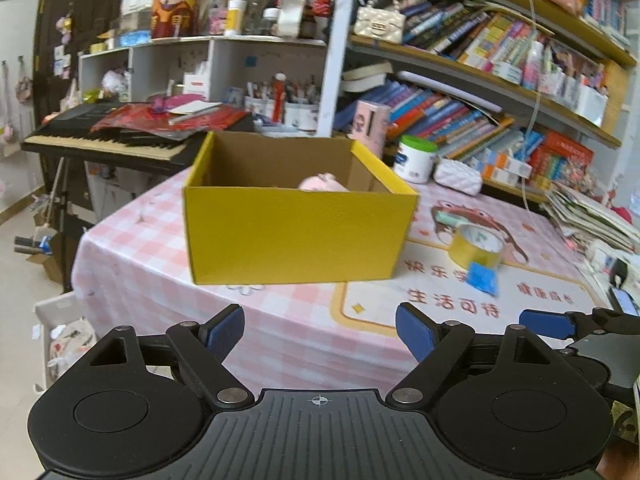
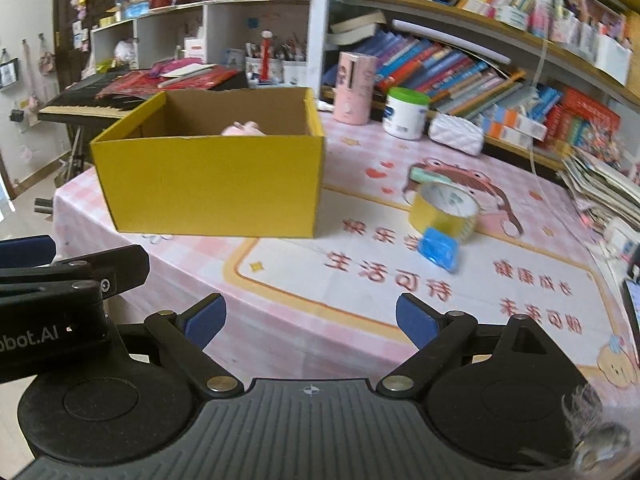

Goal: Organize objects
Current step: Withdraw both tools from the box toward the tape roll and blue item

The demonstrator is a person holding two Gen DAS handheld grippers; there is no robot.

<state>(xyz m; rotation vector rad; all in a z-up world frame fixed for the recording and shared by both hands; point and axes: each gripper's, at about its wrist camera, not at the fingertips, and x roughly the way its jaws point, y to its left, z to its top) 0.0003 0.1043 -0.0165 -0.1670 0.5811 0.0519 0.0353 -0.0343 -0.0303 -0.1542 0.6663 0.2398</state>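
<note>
A yellow cardboard box stands open on the pink checked tablecloth, with a pink soft thing showing over its rim. To its right sit a yellow tape roll, a small blue packet leaning at its front, and a mint-green item behind it. My left gripper is open and empty, short of the box. My right gripper is open and empty over the near table; its blue finger shows in the left wrist view.
At the table's back stand a pink tube, a white jar with a green lid and a white quilted pouch. Crowded bookshelves rise behind. A keyboard piano stands left. Stacked papers and a phone lie right.
</note>
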